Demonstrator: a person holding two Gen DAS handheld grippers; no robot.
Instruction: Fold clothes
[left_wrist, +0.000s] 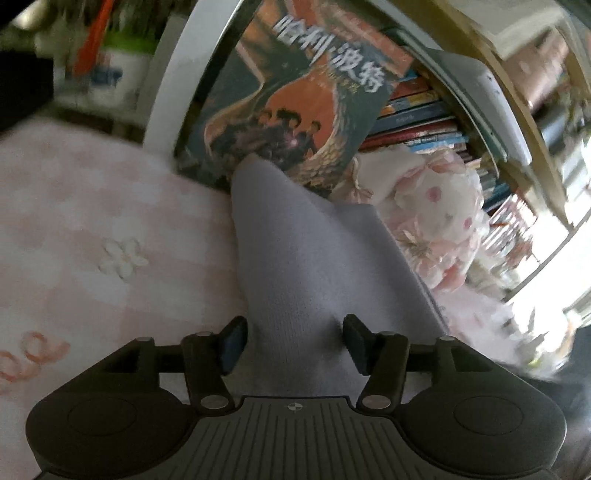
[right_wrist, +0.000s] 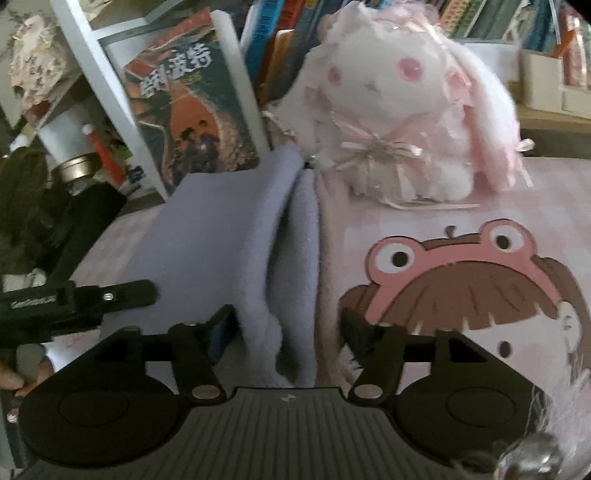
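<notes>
Both tools parted, pads off the lavender cloth (right_wrist: 221, 240): left tool (left_wrist: 291, 345) and right tool (right_wrist: 284, 332) straddle its doubled edge, so the fold rests flat on the pink worktop (left_wrist: 92, 206).

Items in view: one lilac garment (right_wrist: 221, 236), one plush rabbit (right_wrist: 399, 110), one front-facing illustrated book (left_wrist: 295, 92). One pink checked cover (left_wrist: 92, 206) carries one cartoon frog-hat print (right_wrist: 461, 280). Shelved books (left_wrist: 417, 122): too blurred to count.
</notes>
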